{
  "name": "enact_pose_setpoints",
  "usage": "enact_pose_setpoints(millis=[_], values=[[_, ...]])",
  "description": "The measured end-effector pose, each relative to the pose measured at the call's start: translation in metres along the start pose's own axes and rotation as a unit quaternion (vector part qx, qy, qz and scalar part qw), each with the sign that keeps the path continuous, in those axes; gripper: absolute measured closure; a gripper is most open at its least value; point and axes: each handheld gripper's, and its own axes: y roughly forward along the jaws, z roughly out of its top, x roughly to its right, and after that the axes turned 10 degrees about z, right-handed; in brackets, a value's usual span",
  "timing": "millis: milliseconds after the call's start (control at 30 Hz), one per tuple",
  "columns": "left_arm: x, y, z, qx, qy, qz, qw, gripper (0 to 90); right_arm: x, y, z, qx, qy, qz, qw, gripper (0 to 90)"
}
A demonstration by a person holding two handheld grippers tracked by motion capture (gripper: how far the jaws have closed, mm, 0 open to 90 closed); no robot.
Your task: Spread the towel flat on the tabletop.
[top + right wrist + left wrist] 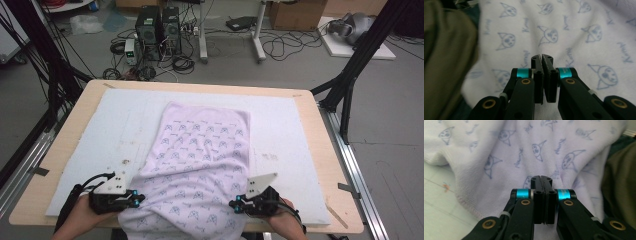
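Gripping the near end of a towel, both tongs sit at the near edge of the table, where the cloth spills over toward the person. The left gripper has its jaws pressed together at the towel's near left edge; in the left gripper view the tips close flat against each other with cloth bunched around them, so it looks pinched on the fabric, though the fold between the pads is hard to make out. The right gripper is likewise closed at the near right edge, and in the right gripper view its tips meet over the printed cloth.

Judging by its folds and sag, the towel is light, soft and limp, not slippery or fragile; it will drape and drag rather than hold shape, so the two near corners or the hem between them seem the best places to take hold.

Farther out, the towel lies flat on a pale mat, its long axis running from near to far, slightly angled so the far end points toward the far side of the table. Beyond that, cables and computer boxes stand on the floor.
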Motion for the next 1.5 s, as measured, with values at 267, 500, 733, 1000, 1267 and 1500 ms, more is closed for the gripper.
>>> enact_pose_setpoints(millis=[267,500,733,1000,1267,1500], values=[[-0.009,0.002,0.008,0.017,-0.01,0.025,0.9995,61.3,-0.009,-0.017,0.008,0.023,0.0,-0.011,0.9997,60.2],[-0.022,0.033,0.011,-0.004,-0.017,0.015,0.9997,82.3,0.024,0.019,0.009,-0.004,0.01,-0.025,0.9996,68.3],[-0.005,0.014,0.002,0.002,-0.013,0.006,0.9999,88.4,0.018,0.018,0.01,-0.006,-0.006,0.015,0.9999,89.0],[-0.015,0.009,0.012,0.019,-0.023,0.048,0.9984,60.4,0.013,-0.007,0.011,0.021,0.0,-0.017,0.9996,64.6],[-0.015,0.029,0.009,-0.004,-0.012,0.028,0.9995,88.4,0.028,0.013,0.005,-0.008,0.003,-0.014,0.9999,85.1],[-0.001,0.005,-0.004,-0.002,-0.009,0.019,0.9998,89.0,0.01,0.002,0.001,0.013,-0.01,0.007,0.9998,88.0]])
